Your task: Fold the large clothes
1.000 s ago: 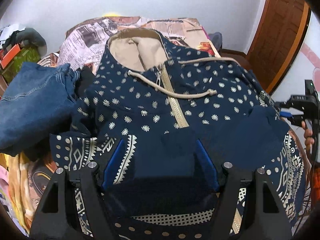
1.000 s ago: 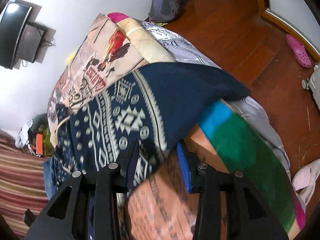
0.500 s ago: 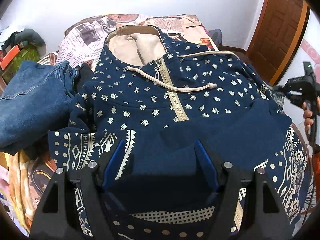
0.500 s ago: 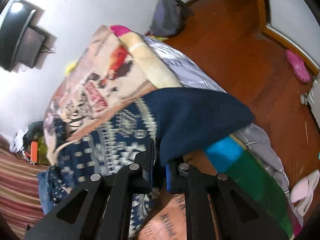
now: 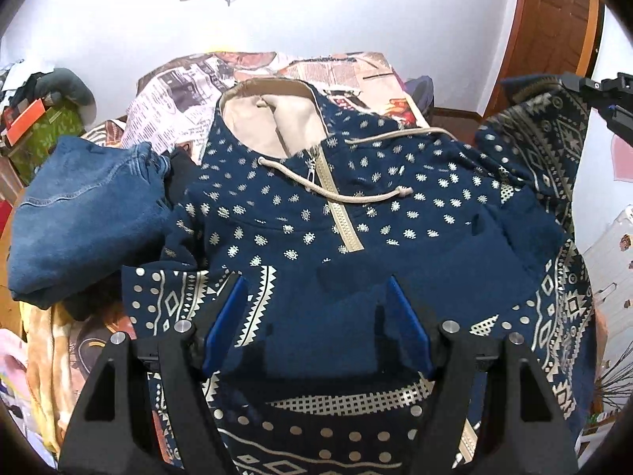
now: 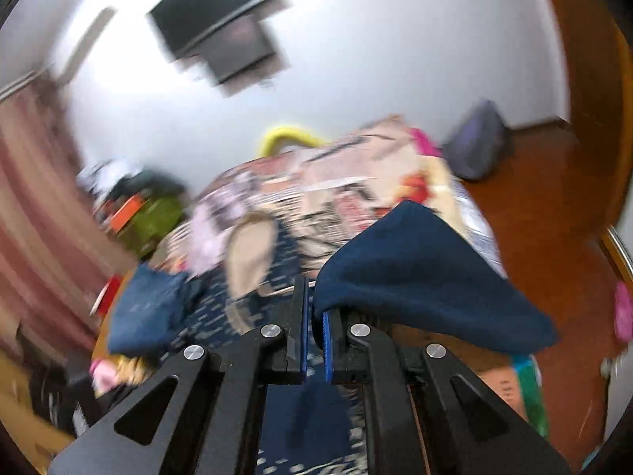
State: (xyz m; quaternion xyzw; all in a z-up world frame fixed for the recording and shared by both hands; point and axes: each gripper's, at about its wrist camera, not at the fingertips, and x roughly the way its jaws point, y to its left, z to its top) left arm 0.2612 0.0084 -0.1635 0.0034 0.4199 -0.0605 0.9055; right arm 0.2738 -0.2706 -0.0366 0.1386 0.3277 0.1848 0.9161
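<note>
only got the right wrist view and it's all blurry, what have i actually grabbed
Observer: The right gripper is shut on a sleeve of the navy patterned hoodie; the left wrist view shows that sleeve lifted off the bed at the right.
Operator: is the left one holding anything
Observer: No. The left gripper is open above the hoodie's lower front, its blue pads apart.
Operator: other sleeve done yet
Observer: It lies folded across the hoodie's front, cuff between the left gripper's pads.
Operator: anything beside the hoodie
Observer: Folded jeans sit against its left side.
</note>
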